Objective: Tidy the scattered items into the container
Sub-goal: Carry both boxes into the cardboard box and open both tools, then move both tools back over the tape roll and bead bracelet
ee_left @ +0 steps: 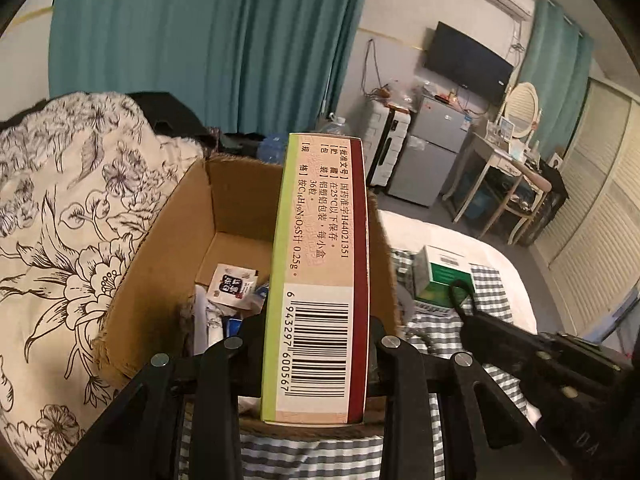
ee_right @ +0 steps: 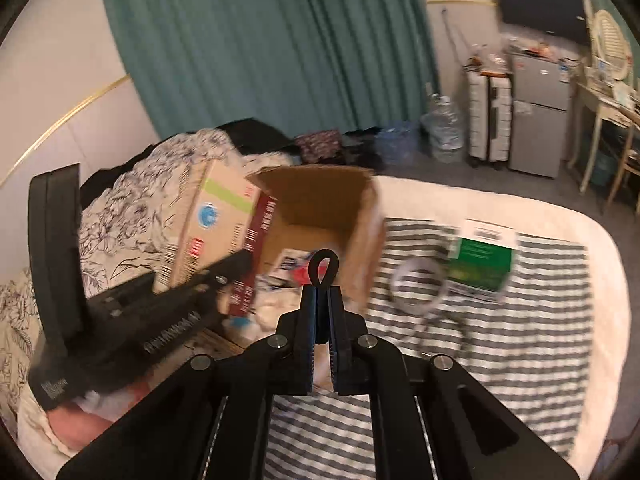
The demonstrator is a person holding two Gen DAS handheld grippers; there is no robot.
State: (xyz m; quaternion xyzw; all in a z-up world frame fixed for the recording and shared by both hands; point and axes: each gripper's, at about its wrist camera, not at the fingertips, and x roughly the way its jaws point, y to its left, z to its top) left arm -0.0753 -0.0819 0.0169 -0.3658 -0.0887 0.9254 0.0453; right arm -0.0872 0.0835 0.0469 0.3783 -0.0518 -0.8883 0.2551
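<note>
In the left wrist view, the left gripper [ee_left: 316, 344] pinches a medicine box [ee_left: 318, 264] upright over the open cardboard box [ee_left: 160, 248], which holds small packets [ee_left: 234, 282]; a green box [ee_left: 442, 276] lies on the striped cloth [ee_left: 492, 312]. In the right wrist view, the right gripper [ee_right: 324, 280] is pressed together on a black loop [ee_right: 323, 266], near the cardboard box [ee_right: 360, 216]; a tape roll [ee_right: 418, 286] touches the green box [ee_right: 482, 264] on the bed, with teal curtains [ee_right: 260, 40] behind.

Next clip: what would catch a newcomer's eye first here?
The medicine box with its big barcode, clamped in the left tongs above the open cardboard box. To the right, a green box and a tape roll lie on the striped cloth.
</note>
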